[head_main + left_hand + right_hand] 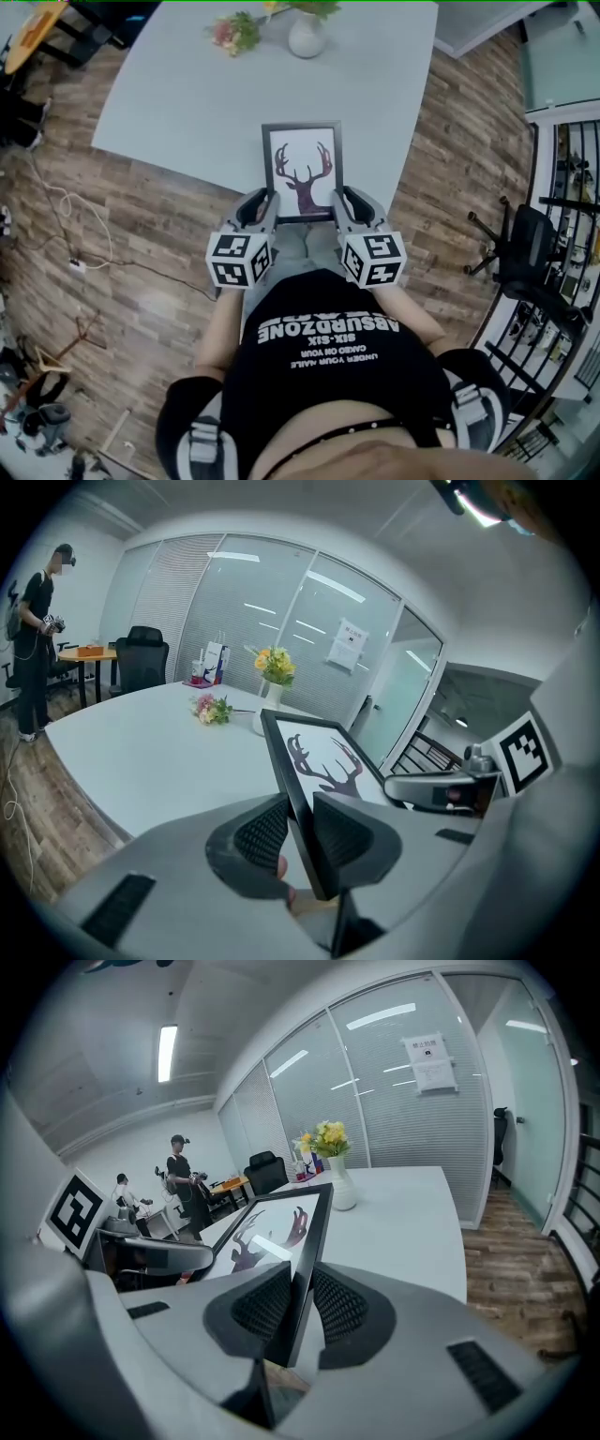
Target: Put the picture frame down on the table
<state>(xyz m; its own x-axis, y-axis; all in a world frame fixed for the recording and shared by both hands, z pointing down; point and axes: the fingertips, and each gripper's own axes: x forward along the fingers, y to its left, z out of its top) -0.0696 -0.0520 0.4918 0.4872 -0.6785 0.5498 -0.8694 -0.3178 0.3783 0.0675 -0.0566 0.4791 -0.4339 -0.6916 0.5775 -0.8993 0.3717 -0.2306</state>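
While the left claw (302, 834) and the right claw (298, 1307) each clamp one side rail of the single black rectangular picture frame (302, 172), it hangs tilted above the near edge of the pale grey bench (178, 103), well apart from one white ceramic vase (307, 37) and one loose flower posy (236, 34).

Black picture frame (302, 172) with dark maroon deer silhouette on white; pale grey table (187, 103).

person: black t-shirt (328, 375), white block lettering (328, 330) across the chest. left gripper (266, 204), right gripper (343, 201): pale grey moulded shells, black ribbed pads (263, 831), each with a white cube (239, 260) bearing black square markers.
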